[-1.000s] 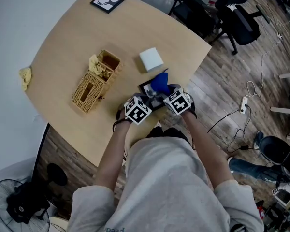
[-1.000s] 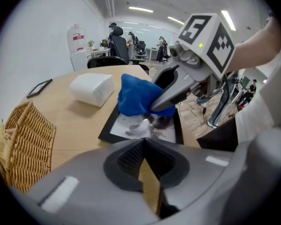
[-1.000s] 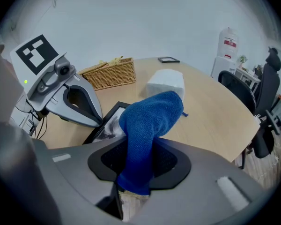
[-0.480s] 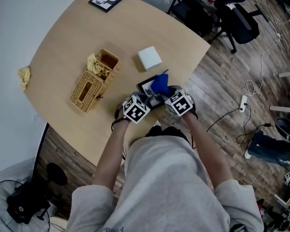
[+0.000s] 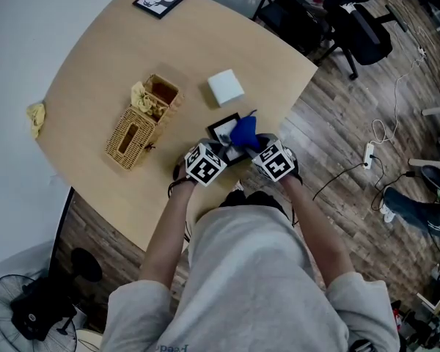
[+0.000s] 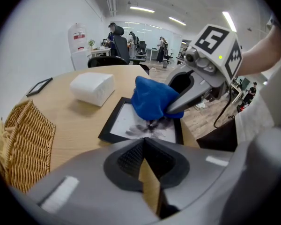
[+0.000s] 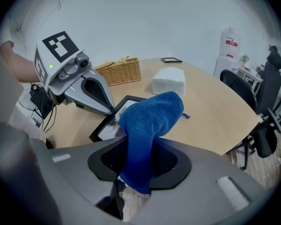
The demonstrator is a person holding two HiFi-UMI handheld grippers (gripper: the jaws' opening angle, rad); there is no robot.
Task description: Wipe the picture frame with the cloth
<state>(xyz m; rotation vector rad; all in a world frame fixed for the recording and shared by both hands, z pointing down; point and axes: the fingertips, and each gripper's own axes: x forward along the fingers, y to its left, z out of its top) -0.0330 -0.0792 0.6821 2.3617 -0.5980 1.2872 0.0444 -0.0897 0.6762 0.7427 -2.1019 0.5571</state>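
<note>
A black picture frame [image 5: 224, 132] [image 6: 131, 123] [image 7: 113, 116] lies flat near the table's front edge. A blue cloth [image 5: 243, 131] [image 6: 152, 97] [image 7: 150, 121] is bunched on the frame's glass. My right gripper [image 5: 251, 147] [image 6: 172, 111] [image 7: 139, 170] is shut on the cloth and holds it over the frame. My left gripper [image 5: 219, 151] [image 6: 143, 149] [image 7: 112, 110] is shut, with its tips at the frame's near left edge. That edge is hidden behind the jaws in the left gripper view.
A wicker basket [image 5: 142, 122] with a yellow cloth [image 5: 141, 94] in it stands left of the frame. A white block [image 5: 226, 88] lies just beyond it. A second small frame [image 5: 159, 0] sits at the far edge, another yellow cloth [image 5: 37, 114] at the left edge. Office chairs [image 5: 330, 20] stand behind.
The blue cloth in my right gripper has shifted slightly nearer across the glass. The left gripper stays at the frame's edge.
</note>
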